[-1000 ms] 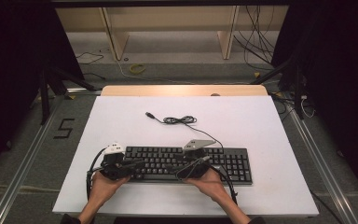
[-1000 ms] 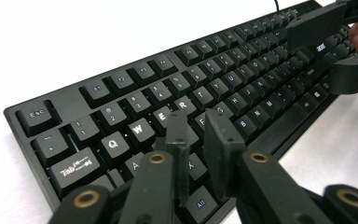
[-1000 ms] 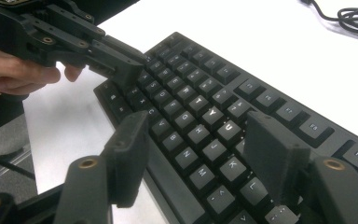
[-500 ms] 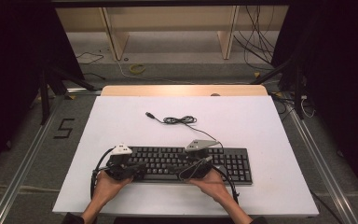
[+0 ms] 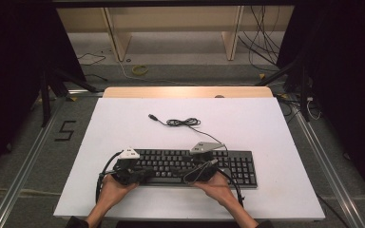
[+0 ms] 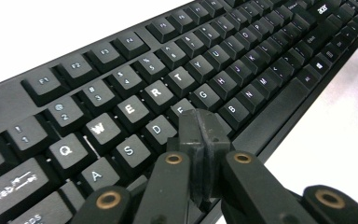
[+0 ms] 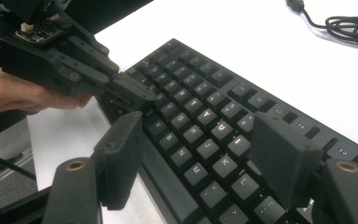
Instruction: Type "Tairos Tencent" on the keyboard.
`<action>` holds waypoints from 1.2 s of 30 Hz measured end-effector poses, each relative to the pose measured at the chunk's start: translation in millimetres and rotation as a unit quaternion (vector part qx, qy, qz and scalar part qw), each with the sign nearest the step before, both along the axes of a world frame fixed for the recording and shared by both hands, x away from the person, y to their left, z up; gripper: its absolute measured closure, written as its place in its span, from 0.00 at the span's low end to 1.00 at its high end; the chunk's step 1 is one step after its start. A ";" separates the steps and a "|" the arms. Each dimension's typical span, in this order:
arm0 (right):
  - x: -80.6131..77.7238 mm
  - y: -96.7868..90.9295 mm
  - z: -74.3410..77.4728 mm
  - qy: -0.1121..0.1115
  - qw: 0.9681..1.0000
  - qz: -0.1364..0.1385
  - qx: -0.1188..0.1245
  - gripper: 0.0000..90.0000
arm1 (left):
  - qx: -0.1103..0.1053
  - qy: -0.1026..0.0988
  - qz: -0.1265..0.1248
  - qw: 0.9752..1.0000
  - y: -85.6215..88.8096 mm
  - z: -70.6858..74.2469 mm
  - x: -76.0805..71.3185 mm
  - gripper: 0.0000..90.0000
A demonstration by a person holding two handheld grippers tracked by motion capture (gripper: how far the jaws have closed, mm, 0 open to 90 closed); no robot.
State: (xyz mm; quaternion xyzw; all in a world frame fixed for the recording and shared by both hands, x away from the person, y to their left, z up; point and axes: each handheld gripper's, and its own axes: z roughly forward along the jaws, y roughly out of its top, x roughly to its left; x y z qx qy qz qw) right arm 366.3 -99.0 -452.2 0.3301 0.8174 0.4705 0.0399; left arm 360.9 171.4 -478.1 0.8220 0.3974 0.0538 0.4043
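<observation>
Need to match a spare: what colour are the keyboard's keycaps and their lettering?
Black keycaps with white lettering, clearest in the left gripper view.

Your two grippers are black, blocky tools: the left gripper [image 5: 132, 172] and the right gripper [image 5: 203, 170] each carry a pale grey three-cornered plate on top and trail a black cable that loops back toward you. Brass-coloured rivets dot the jaw linkages, the pads are matte black, and your sleeves are dark at the cuffs.

A black keyboard [image 5: 190, 165] lies flat near the table's front edge.
</observation>
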 end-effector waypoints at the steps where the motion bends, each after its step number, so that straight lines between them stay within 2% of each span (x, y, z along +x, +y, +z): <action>1: 0.0 -0.2 0.1 -0.002 1.000 0.000 0.000 0.39 | -0.001 -0.001 0.000 1.000 -0.8 -0.6 -0.1 0.99; 6: 0.1 -0.6 0.2 -0.002 1.000 -0.001 0.000 0.39 | 0.002 0.002 -0.004 1.000 -2.2 -1.7 0.0 0.99; 7: 0.2 -0.6 0.2 -0.002 1.000 -0.001 0.000 0.39 | 0.009 0.006 -0.004 1.000 -2.6 -2.7 0.3 0.99; 9: 0.1 -0.6 0.0 -0.002 1.000 0.000 -0.001 0.39 | 0.004 0.008 -0.006 1.000 -3.0 -4.0 0.4 0.99; 16: 0.1 -0.6 -0.1 -0.002 1.000 -0.001 -0.001 0.39 | 0.007 0.002 -0.002 1.000 -3.8 -2.1 -0.6 0.99; 22: 0.3 -0.8 -0.3 -0.002 1.000 -0.001 0.000 0.39 | -0.021 -0.008 0.006 1.000 1.3 3.6 -0.2 0.91; 25: 0.2 -0.9 0.0 -0.002 1.000 -0.002 0.001 0.39 | -0.038 -0.013 0.007 0.999 4.0 7.6 -0.2 0.82; 29: 0.0 -1.0 0.2 -0.002 1.000 -0.002 0.001 0.39 | -0.048 -0.014 0.012 0.999 8.1 11.8 1.9 0.74; 36: 0.0 -0.6 -0.5 -0.002 1.000 0.000 0.002 0.39 | -0.052 -0.010 0.035 0.998 12.3 13.6 6.6 0.51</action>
